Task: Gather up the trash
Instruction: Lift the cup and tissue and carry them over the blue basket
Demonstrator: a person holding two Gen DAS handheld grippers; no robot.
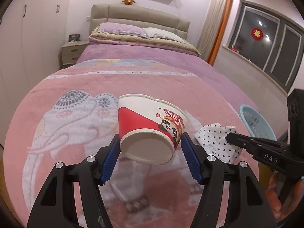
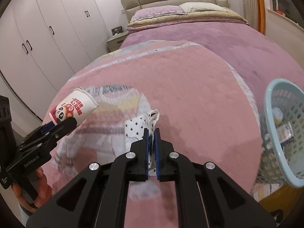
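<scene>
Bedroom, pink bed (image 1: 79, 133) | left gripper (image 1: 150, 148) jaws clamp cup (image 1: 150, 125), aloft | right gripper (image 2: 151, 152) jaws pinch dotted wrapper (image 2: 140, 127) | step: carrying | next: release both over basket (image 2: 281, 133), right of bed edge

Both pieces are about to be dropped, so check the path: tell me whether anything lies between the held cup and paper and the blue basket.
Nothing visible does. The left gripper holds the paper cup; the right gripper pinches the spotted paper. Only bare pink blanket shows between them and the blue basket, which already holds some items.
</scene>
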